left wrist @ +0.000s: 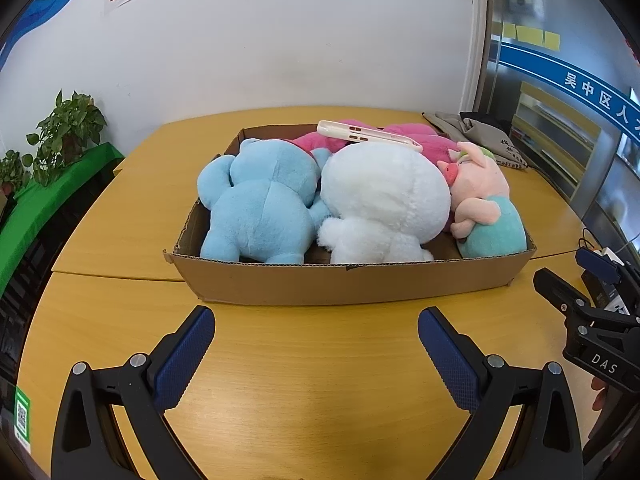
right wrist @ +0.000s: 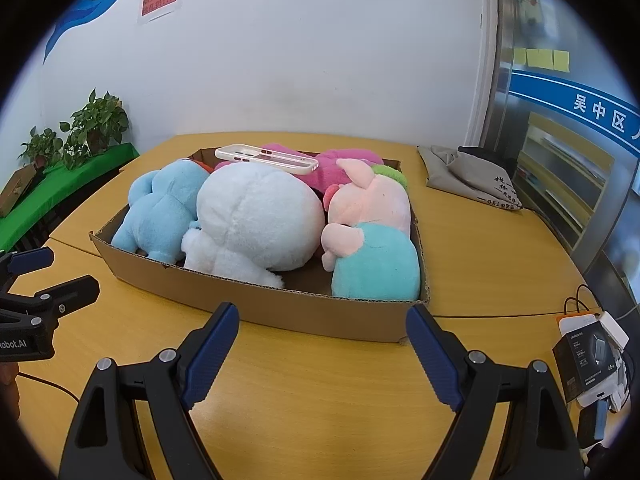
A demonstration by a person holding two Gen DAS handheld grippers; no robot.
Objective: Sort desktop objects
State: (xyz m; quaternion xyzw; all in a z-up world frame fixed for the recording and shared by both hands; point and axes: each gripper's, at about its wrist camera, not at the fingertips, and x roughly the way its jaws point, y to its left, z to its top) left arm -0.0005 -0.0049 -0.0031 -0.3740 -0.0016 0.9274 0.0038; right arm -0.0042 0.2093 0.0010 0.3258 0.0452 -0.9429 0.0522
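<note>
Ahead of both grippers a cardboard box (left wrist: 352, 286) sits on the table (left wrist: 304, 380), packed with a white plush (left wrist: 384, 200), blue plush (left wrist: 260, 200) and pink pig (left wrist: 480, 196); a phone case (left wrist: 368, 136) lies on top. Left gripper (left wrist: 316, 332) and right gripper (right wrist: 322, 330) both gape empty, short of the box

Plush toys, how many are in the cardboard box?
4: blue plush left, white plush middle, pink pig plush right, magenta plush behind. More may be hidden underneath.
</note>
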